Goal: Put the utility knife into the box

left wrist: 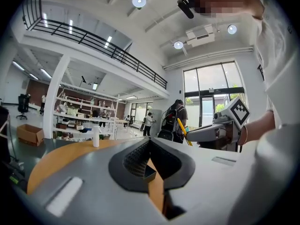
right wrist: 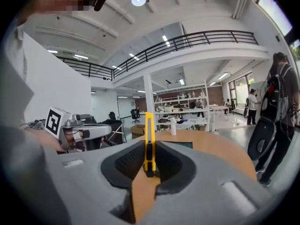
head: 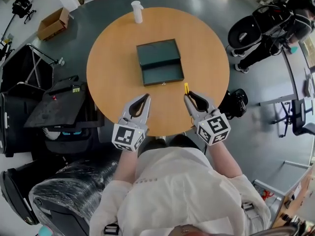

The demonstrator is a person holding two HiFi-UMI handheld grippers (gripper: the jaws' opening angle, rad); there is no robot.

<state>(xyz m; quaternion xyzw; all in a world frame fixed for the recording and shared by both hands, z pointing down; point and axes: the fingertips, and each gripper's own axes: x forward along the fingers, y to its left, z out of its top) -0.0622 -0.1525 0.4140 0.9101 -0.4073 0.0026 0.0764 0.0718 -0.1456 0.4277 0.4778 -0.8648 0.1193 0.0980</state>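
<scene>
A dark green box (head: 160, 62) lies open in the middle of the round wooden table (head: 113, 77), lid tipped back. My right gripper (head: 187, 96) hovers over the table's near edge, shut on a yellow utility knife (head: 186, 88) that stands upright between its jaws (right wrist: 149, 139). The box (right wrist: 183, 145) shows just beyond the knife in the right gripper view. My left gripper (head: 146, 98) is level with it to the left, shut with nothing in it (left wrist: 149, 144). The left gripper view shows the right gripper (left wrist: 187, 135) with the knife (left wrist: 181, 127).
A white bottle (head: 137, 11) stands at the table's far edge. On the floor are a cardboard box (head: 53, 22) at far left, black cases (head: 59, 104) to the left, and a plastic-wrapped chair (head: 64, 191). People stand at the right (right wrist: 276, 107).
</scene>
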